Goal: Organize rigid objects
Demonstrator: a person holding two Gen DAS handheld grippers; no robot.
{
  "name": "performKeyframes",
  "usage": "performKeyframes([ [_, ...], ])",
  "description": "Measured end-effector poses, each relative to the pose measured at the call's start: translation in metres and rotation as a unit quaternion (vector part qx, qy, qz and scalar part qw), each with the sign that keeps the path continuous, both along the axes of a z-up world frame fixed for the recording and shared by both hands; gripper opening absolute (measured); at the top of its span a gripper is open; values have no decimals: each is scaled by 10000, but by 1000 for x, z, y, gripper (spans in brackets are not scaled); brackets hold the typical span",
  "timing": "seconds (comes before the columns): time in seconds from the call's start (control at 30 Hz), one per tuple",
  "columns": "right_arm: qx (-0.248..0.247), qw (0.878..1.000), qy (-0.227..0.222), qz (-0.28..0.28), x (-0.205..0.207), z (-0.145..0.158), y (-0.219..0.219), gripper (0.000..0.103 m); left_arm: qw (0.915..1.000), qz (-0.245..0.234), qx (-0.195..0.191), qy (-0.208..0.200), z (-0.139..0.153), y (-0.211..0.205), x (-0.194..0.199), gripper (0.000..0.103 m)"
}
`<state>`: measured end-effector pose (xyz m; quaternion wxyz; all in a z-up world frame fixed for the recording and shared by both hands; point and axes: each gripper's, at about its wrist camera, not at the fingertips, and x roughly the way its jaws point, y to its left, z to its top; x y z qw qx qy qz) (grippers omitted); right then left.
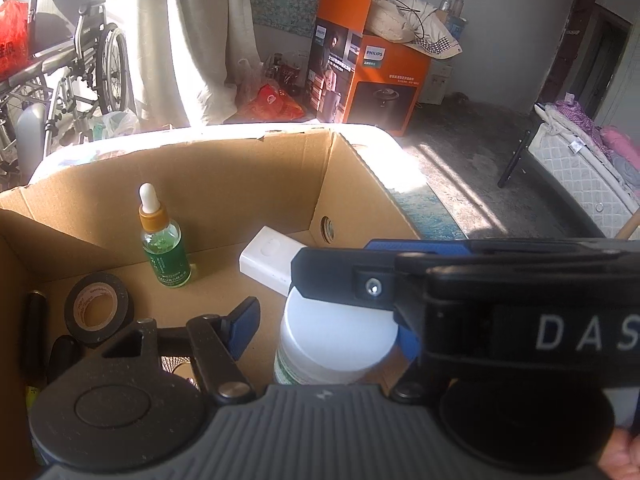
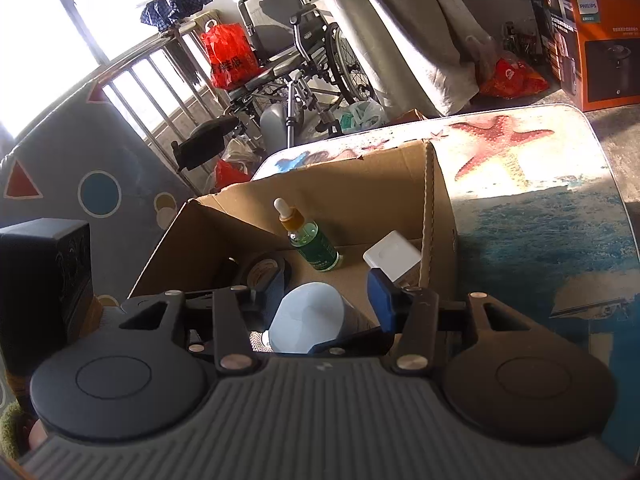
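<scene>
**Jar at the box floor: left claw released, right claw's grip unconfirmed**

Location. The white-lidded jar (image 1: 336,336) is inside the cardboard box (image 1: 220,184), at the box's near side and roughly mid-width. Deeper in the box stand a green dropper bottle (image 1: 166,252), upright, and a white power bank (image 1: 268,256) towards the box's right wall. A black tape roll (image 1: 98,308) lies by the box's left wall. The box itself sits on the starfish-print table (image 2: 540,208).

Claws. The left gripper (image 1: 328,324) is released: its visible left pad stands apart from the jar, with bare box floor showing between them. The right gripper (image 2: 328,292) straddles the jar, one finger lying across the lid's far edge in the left wrist view. Whether its pads press on the jar cannot be told.

Assessment. The step in hand appears to be setting the jar down in the box. Whether the jar's base rests on the box floor is not visible.

Recommendation. The right claw should let go only once the jar stands flat. Both claws should then lift straight up out of the box, since they are crossed closely over the lid. A sideways exit risks tipping the jar or knocking the power bank and dropper bottle.
</scene>
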<state>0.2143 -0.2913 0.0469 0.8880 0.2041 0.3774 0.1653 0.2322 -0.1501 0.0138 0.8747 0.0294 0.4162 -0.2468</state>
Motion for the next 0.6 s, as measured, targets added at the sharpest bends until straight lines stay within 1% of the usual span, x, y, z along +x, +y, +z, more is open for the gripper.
performKeyframes([
  [0.17,142,9993,-269,-200,-18,17,-5,47,9993,45,-150,-331,19,5,-16,77],
  [0.27,279,9975,-535,-376,-38,35,-7,49,9975,42,-254,-663,40,14,-37,80],
  [0.3,306,9965,-641,-432,-46,41,-8,52,9969,36,-280,-731,46,18,-43,84],
  [0.33,337,9951,-773,-510,-57,50,-8,54,9963,54,-306,-795,53,21,-50,91],
  [0.4,356,9930,-942,-622,-73,60,-7,63,9941,39,-448,-985,68,30,-69,96],
  [0.43,348,9916,-1037,-686,-82,65,-6,64,9930,25,-490,-1079,74,34,-77,102],
  [0.5,302,9894,-1171,-809,-99,74,-2,73,9908,47,-459,-1271,86,39,-95,103],
  [0.57,251,9876,-1258,-911,-113,79,3,79,9891,140,-327,-1429,92,41,-109,103],
  [0.6,209,9869,-1290,-950,-121,81,7,81,9882,260,-195,-1494,95,42,-116,103],
])
